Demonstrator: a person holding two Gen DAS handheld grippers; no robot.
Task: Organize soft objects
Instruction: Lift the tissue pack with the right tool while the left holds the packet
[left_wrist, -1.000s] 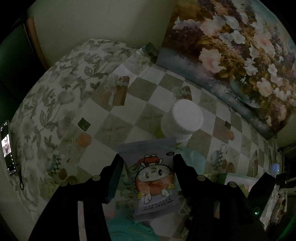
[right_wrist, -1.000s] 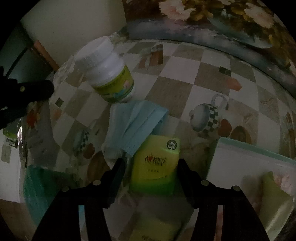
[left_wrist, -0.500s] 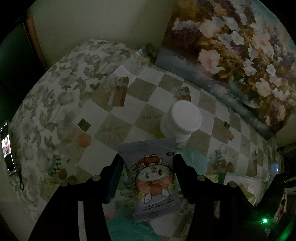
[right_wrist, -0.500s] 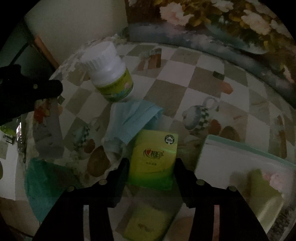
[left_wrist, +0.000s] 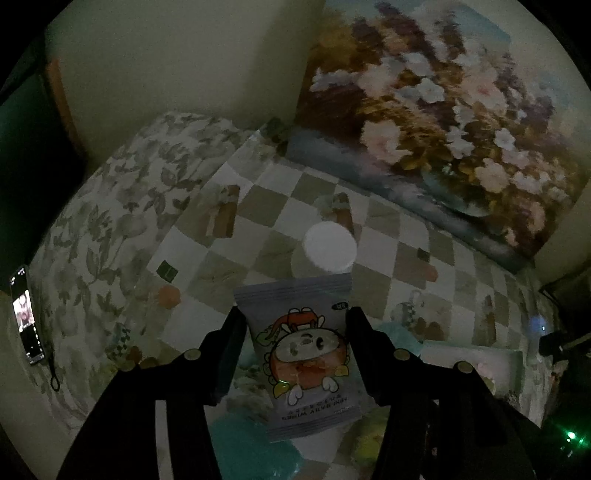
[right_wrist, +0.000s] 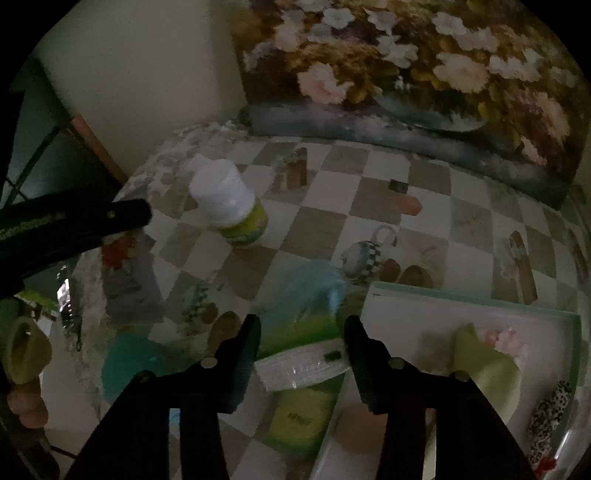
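Observation:
My left gripper (left_wrist: 295, 321) is shut on a grey cartoon snack packet (left_wrist: 301, 354) and holds it above the checked table. It shows at the left in the right wrist view (right_wrist: 125, 269). My right gripper (right_wrist: 301, 328) is shut on a green tissue pack (right_wrist: 301, 354), tilted up and lifted off the table, next to the white tray (right_wrist: 461, 299). A second green tissue pack (right_wrist: 301, 417) lies below it. A light blue face mask (right_wrist: 317, 284) lies just ahead. The tray holds a pale green cloth (right_wrist: 480, 365) and a spotted soft item (right_wrist: 550, 406).
A white-capped bottle (right_wrist: 229, 203) stands mid-table, also in the left wrist view (left_wrist: 325, 251). A teal soft object (right_wrist: 129, 365) lies at the near left. A flower painting (left_wrist: 443, 110) leans at the back. A phone (left_wrist: 26, 314) lies on the leaf-patterned cloth.
My right gripper has risen and drawn back, tilting the green tissue pack up off the table. My left gripper has lifted slightly with the snack packet in it.

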